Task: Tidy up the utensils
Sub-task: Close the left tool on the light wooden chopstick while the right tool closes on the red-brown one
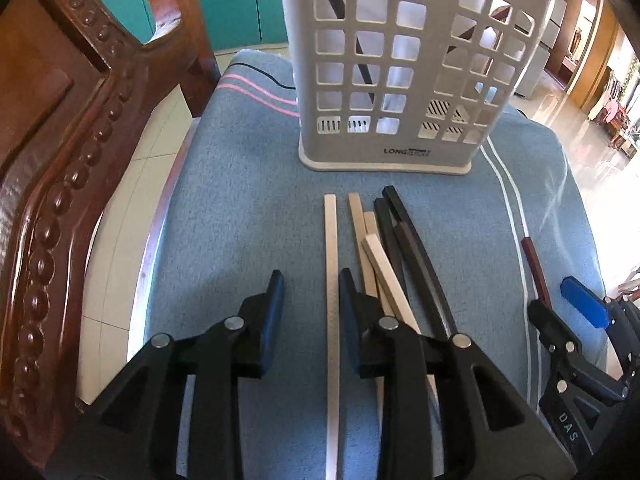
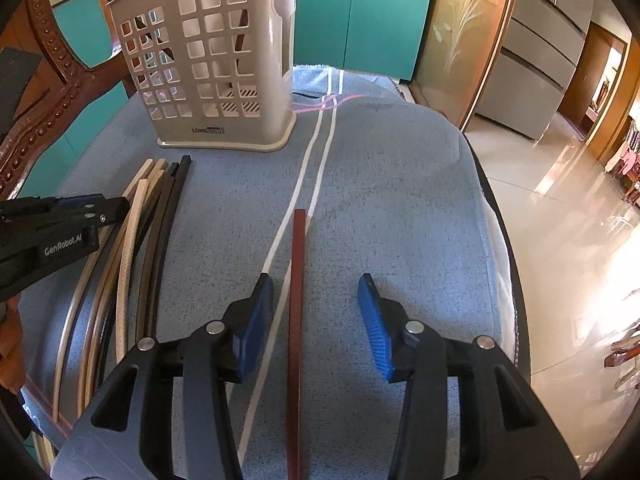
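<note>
Between the spread fingers of the left gripper (image 1: 311, 292) a white chopstick (image 1: 331, 280) lies lengthwise on the blue cloth (image 1: 240, 208), close to the right-hand pad but, as far as the left wrist view shows, not pinched by either. Just to its right a loose bundle of beige chopsticks (image 1: 378, 256) and black chopsticks (image 1: 400, 224) lies partly crossed, running under that gripper's right finger.

The right gripper (image 2: 316, 300) stands with its blue pads wide apart. A reddish-brown chopstick (image 2: 297, 280) lies flat on the cloth in the gap, nearer the left pad, with clear space on either side. It rests just beside a pair of white stripes (image 2: 308, 160) woven into the cloth.

Further off, past the tips of all the chopsticks, a pale perforated utensil holder (image 1: 384, 80) stands upright on the cloth, with dark sticks already leaning inside it. A carved wooden chair back (image 1: 60, 140) rises at the left edge.
</note>
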### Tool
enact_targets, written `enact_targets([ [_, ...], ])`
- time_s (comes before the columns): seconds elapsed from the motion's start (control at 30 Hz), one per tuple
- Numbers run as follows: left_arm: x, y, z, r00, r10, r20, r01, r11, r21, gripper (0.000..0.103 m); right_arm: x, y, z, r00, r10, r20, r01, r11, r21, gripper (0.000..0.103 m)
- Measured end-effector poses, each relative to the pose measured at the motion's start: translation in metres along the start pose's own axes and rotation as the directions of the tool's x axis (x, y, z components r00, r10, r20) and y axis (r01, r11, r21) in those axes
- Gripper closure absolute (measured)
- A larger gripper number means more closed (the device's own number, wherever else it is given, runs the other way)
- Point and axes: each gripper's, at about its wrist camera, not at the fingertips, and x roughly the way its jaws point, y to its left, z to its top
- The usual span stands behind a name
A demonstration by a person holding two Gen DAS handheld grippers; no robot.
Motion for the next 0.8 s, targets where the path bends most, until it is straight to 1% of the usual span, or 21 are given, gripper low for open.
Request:
enact_targets([
  [0.03, 0.000, 0.000, -0.002, 1.000, 0.000, -0.001, 0.000, 1.000, 0.004, 0.074, 0.000, 0.000, 0.000, 1.000, 0.001, -0.003, -0.001, 1.000, -0.001, 0.065],
  [0.07, 0.000, 0.000, -0.003, 1.000, -0.002, -0.001, 0.002, 1.000, 0.010, 0.077, 0.000, 0.001, 0.001, 1.000, 0.016, -0.010, -0.016, 1.000, -0.004, 0.071],
  [0.1, -0.001, 0.000, -0.005, 1.000, -0.015, -0.002, 0.015, 1.000, 0.015, 0.081, -0.001, 0.002, 0.003, 0.999, 0.037, -0.019, -0.037, 0.999, -0.006, 0.080],
  [0.13, -0.002, -0.001, -0.006, 1.000, -0.023, -0.004, 0.023, 1.000, 0.017, 0.084, -0.001, 0.004, 0.003, 0.999, 0.042, -0.024, -0.042, 0.999, -0.011, 0.087],
  [0.17, -0.003, -0.001, -0.007, 1.000, -0.028, -0.007, 0.028, 0.999, 0.019, 0.089, -0.001, 0.006, 0.003, 0.999, 0.046, -0.028, -0.046, 0.999, -0.020, 0.090],
  [0.2, -0.004, -0.001, -0.008, 0.999, -0.034, -0.010, 0.034, 0.999, 0.021, 0.094, -0.001, 0.008, 0.003, 0.998, 0.051, -0.030, -0.052, 0.998, -0.027, 0.096],
  [0.3, -0.007, 0.001, -0.014, 0.999, -0.049, -0.010, 0.049, 0.999, 0.005, 0.096, -0.001, 0.012, 0.004, 0.998, 0.055, -0.030, -0.056, 0.998, -0.036, 0.096],
  [0.37, -0.010, 0.005, -0.018, 0.997, -0.072, -0.014, 0.072, 0.997, -0.021, 0.096, -0.002, 0.011, 0.004, 0.996, 0.079, -0.030, -0.080, 0.996, -0.029, 0.096],
  [0.43, -0.018, 0.008, -0.022, 0.997, -0.082, 0.000, 0.082, 0.996, -0.036, 0.096, -0.009, 0.009, 0.002, 0.996, 0.088, -0.019, -0.088, 0.996, -0.019, 0.097],
  [0.47, -0.024, 0.009, -0.022, 0.996, -0.085, 0.013, 0.085, 0.996, -0.038, 0.096, -0.015, 0.007, 0.003, 0.995, 0.096, 0.000, -0.096, 0.995, -0.015, 0.096],
  [0.57, -0.049, 0.012, -0.024, 0.993, -0.096, 0.070, 0.098, 0.995, -0.036, 0.096, -0.038, 0.002, 0.007, 0.992, 0.112, 0.061, -0.112, 0.994, -0.011, 0.096],
  [0.67, -0.081, 0.014, -0.024, 0.984, -0.109, 0.138, 0.114, 0.993, -0.027, 0.097, -0.066, -0.003, 0.013, 0.984, 0.131, 0.124, -0.131, 0.991, -0.006, 0.096],
  [0.77, -0.116, 0.014, -0.022, 0.969, -0.125, 0.214, 0.131, 0.991, -0.012, 0.097, -0.098, -0.009, 0.019, 0.968, 0.158, 0.194, -0.159, 0.987, -0.010, 0.096],
  [0.8, -0.131, 0.014, -0.022, 0.959, -0.138, 0.247, 0.143, 0.990, -0.003, 0.096, -0.107, -0.011, 0.021, 0.964, 0.163, 0.212, -0.164, 0.986, -0.013, 0.096],
])
